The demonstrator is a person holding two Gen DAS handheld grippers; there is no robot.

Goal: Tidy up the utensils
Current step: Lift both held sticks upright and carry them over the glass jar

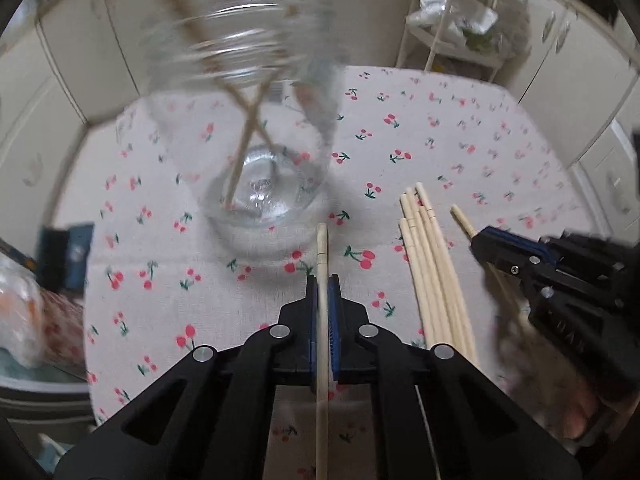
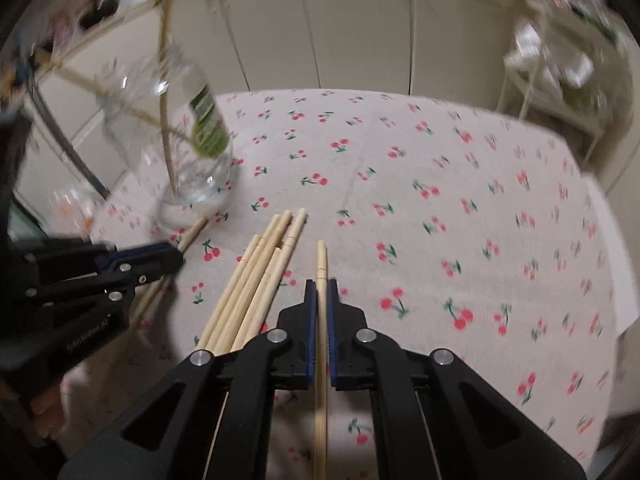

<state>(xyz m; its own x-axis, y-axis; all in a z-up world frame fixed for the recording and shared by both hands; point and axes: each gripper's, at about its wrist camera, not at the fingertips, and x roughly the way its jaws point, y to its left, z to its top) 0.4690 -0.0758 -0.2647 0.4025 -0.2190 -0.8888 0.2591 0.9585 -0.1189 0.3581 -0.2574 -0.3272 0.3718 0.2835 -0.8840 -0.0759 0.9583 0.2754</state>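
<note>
Chopsticks: loose bundle (image 1: pixel 434 276) lies on the worktop (image 1: pixel 460 140) w/ the cherry-print cloth, between my two tools. A couple more already stand crossed in the glass jar (image 1: pixel 256 152), far left, leaning on its rim since the jar is much shorter than they are.

Left tool (image 1: pixel 322 280) is pinching one chopstick (image 1: pixel 322 248), jaws pressed onto it, stick running lengthwise between the pads w/ its tip poking out toward the jar base. Held along the fingers like that, I'd say it can be tipped up and dropped tip-first into the jar mouth.

Right tool (image 2: pixel 321 284) is also clamped on a single chopstick (image 2: pixel 321 260), same lengthwise grip, just right of the bundle. One stick per tool, prob. so neither drags the pile along.

Jar sits close to the left tool, so I judge that stick goes in first; right one has farther to travel. Risk: jar is light-looking and clear, a long stick could knock it or the ones inside.
</note>
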